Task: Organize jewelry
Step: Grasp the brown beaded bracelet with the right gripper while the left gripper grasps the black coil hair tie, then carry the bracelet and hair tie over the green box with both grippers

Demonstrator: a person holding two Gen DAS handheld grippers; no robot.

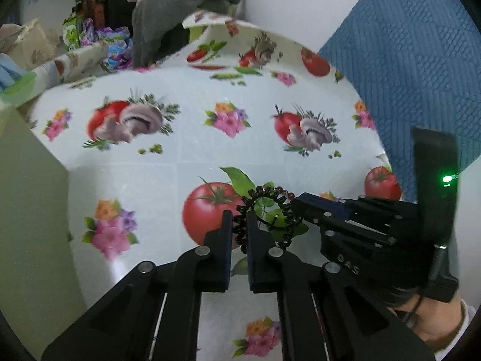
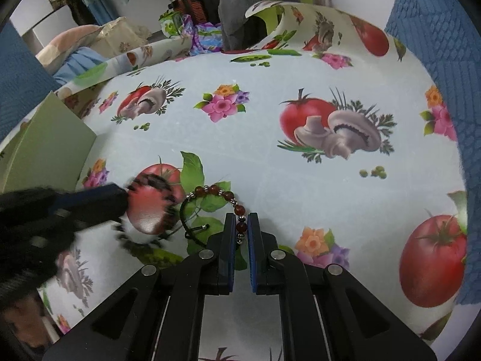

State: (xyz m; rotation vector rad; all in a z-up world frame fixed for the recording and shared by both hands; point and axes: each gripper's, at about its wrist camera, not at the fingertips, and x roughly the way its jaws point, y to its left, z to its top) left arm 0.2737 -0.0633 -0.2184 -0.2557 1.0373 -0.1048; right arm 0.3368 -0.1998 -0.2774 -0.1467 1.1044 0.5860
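Right wrist view: right gripper (image 2: 240,225) closed narrowly on the bead bracelet (image 2: 222,198), whose arc curves far-left over the tablecloth (image 2: 300,180). Left wrist view: left gripper (image 1: 239,225) pinches the black coil band (image 1: 264,210); bracelet beads barely show there. The two items lie just beside each other; the green box (image 2: 45,144) stands left, nearer the left gripper.

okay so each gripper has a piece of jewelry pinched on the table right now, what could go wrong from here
1. The black coiled band held by the left gripper lies right against the red beaded bracelet held by the right gripper; they may snag when pulled apart.
2. The right gripper pinches only a bead or two, so the bracelet could slip out.
3. The grippers sit close together over the tablecloth and could bump each other.
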